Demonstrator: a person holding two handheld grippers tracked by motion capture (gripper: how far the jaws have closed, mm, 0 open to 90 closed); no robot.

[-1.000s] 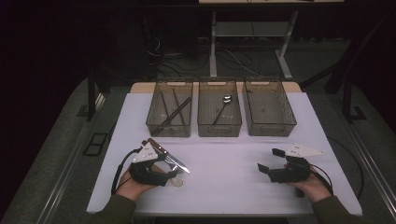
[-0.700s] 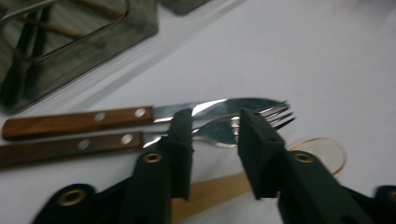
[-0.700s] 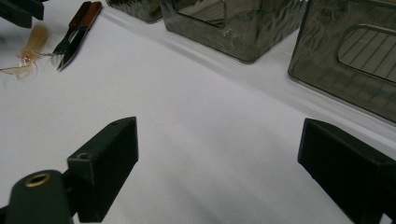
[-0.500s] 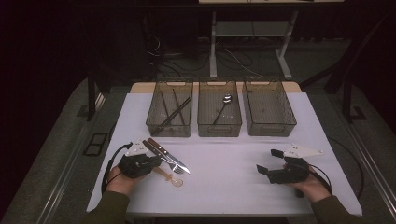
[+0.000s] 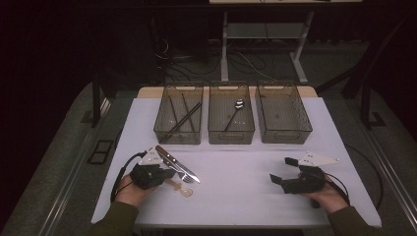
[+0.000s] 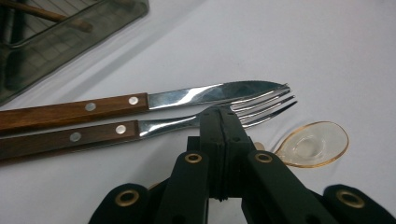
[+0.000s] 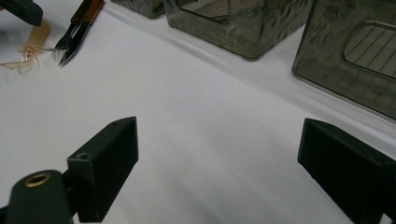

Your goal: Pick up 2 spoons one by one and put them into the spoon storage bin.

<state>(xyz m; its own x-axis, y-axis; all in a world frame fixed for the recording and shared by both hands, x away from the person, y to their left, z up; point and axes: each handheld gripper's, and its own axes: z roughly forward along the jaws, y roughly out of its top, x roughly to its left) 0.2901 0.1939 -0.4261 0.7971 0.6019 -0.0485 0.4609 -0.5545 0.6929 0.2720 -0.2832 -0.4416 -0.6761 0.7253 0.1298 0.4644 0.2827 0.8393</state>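
Observation:
A wood-handled knife [image 5: 169, 158] [image 6: 140, 100] and a matching fork [image 6: 154, 125] lie side by side on the white table [image 5: 236, 162], front left. A clear amber plastic spoon [image 5: 186, 191] [image 6: 313, 144] lies just beyond them. My left gripper [image 5: 168, 173] [image 6: 219, 114] has just been closing; its jaws now stand shut over the fork's neck, nothing visible between them. The spoon's handle runs under them. At the front right my right gripper [image 5: 282, 170] [image 7: 218, 126] rests open above bare table.
Three smoky plastic bins stand in a row at the back. The left bin [image 5: 178, 132] holds dark sticks, the middle bin [image 5: 231, 133] a metal spoon [image 5: 239, 104], and the right bin [image 5: 283, 132] looks bare. In the right gripper view the knife and fork [image 7: 74, 32] lie far left.
The left gripper's jaws have gone from wide apart to shut, and that hand has shifted slightly left. The right hand and the cutlery have stayed put.

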